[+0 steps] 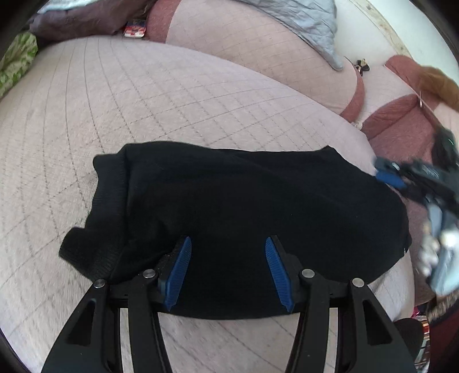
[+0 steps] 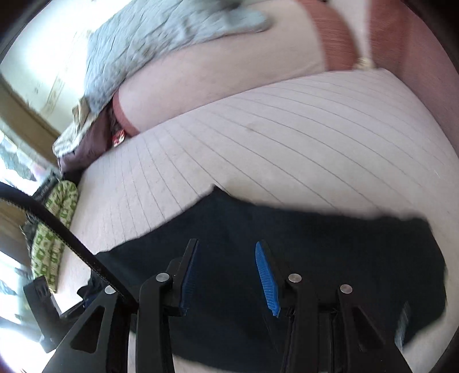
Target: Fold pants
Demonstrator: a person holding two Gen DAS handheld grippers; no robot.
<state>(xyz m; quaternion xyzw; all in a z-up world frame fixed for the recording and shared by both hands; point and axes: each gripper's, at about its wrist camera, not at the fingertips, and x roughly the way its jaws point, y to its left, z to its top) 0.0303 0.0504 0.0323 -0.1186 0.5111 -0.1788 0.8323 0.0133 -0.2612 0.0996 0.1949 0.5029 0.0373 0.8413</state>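
While we look down along our two grippers, we see the black pants (image 1: 243,206) lying on a big sofa cushion (image 1: 143,100). They are folded into a soft, thick bundle. Its long side runs from left to right across the left wrist view. A ribbed band sticks out at the left end, and the right end is round and smooth. The cloth looks dark, soft and a little fuzzy.

The cushion is pale pink with thin stitched lines that cross and make little squares. Behind it stand back cushions with dark red sides. A grey quilted blanket (image 1: 309,25) with a crinkly top hangs over them. A green and white patterned cloth (image 1: 17,60) lies at the far left edge.

Our left gripper (image 1: 228,269) tilts down over the near edge of the pants. Its jaws stand partly apart, with blue ribbed pads, and nothing is pinched between them.

Our right gripper (image 2: 226,275) also tilts down over the pants. Its jaws stand partly apart and hold nothing. In the left wrist view it shows as a blur by the right end of the bundle.
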